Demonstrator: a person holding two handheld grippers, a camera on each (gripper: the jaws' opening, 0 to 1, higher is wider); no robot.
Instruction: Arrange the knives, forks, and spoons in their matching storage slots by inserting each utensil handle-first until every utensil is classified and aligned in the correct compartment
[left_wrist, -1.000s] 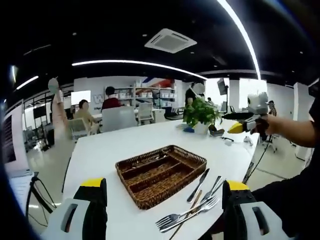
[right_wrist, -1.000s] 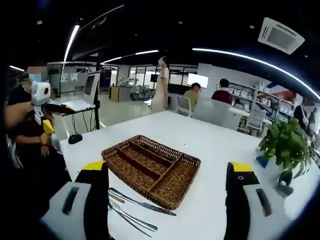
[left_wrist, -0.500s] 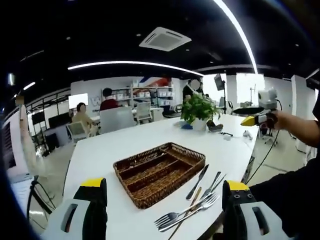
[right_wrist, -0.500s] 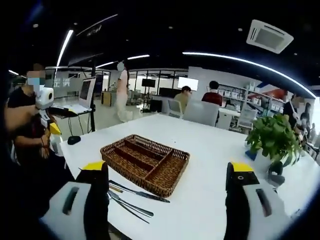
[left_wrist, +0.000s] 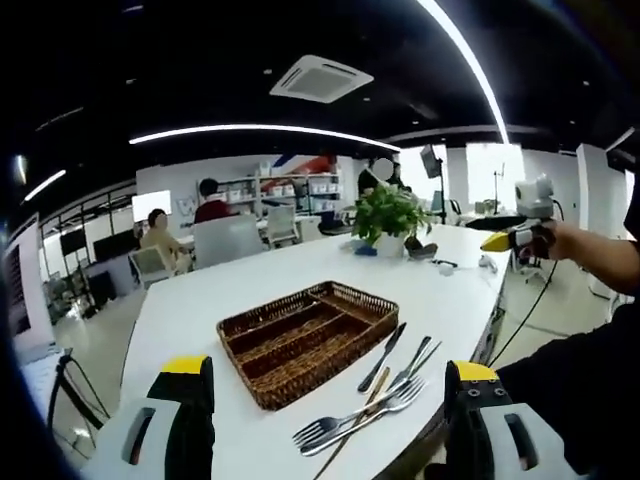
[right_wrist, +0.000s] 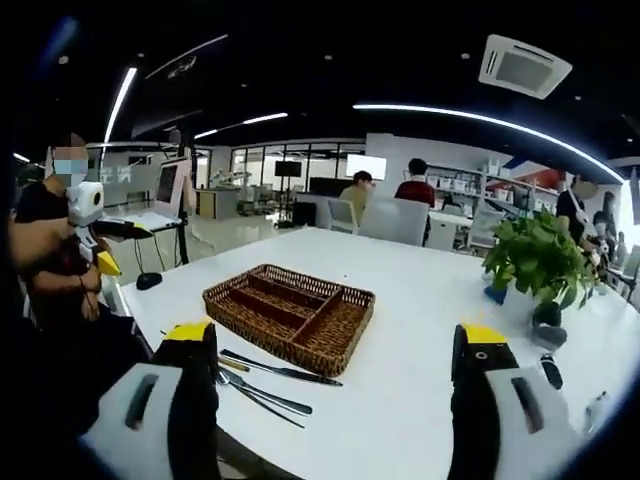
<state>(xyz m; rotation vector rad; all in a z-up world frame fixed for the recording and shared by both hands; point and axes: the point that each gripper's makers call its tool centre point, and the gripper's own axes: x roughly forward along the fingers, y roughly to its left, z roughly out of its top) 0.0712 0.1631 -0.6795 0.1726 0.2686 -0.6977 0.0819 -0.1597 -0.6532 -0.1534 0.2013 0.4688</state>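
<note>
A brown wicker cutlery tray (left_wrist: 308, 338) (right_wrist: 289, 314) with long compartments lies on the white table (left_wrist: 200, 300) (right_wrist: 420, 300). Beside it, near the table edge, lie loose forks (left_wrist: 350, 420) and knives (left_wrist: 383, 357) (right_wrist: 280, 369). My left gripper (left_wrist: 325, 440) hangs open above the table edge, short of the cutlery, nothing between its fingers. My right gripper (right_wrist: 335, 420) is open too, hovering near the knives, holding nothing. The right gripper (left_wrist: 515, 225) also appears at the right of the left gripper view, and the left gripper (right_wrist: 90, 225) at the left of the right gripper view.
A potted green plant (left_wrist: 387, 220) (right_wrist: 540, 265) stands at the table's far end with small dark items beside it. People sit at desks in the background (left_wrist: 210, 205) (right_wrist: 415, 190). A laptop stand (right_wrist: 160, 205) is left of the table.
Both cameras have shifted slightly, so the tray and cutlery sit a little differently in view. A standing person in the background has walked out of sight. Both grippers stay open.
</note>
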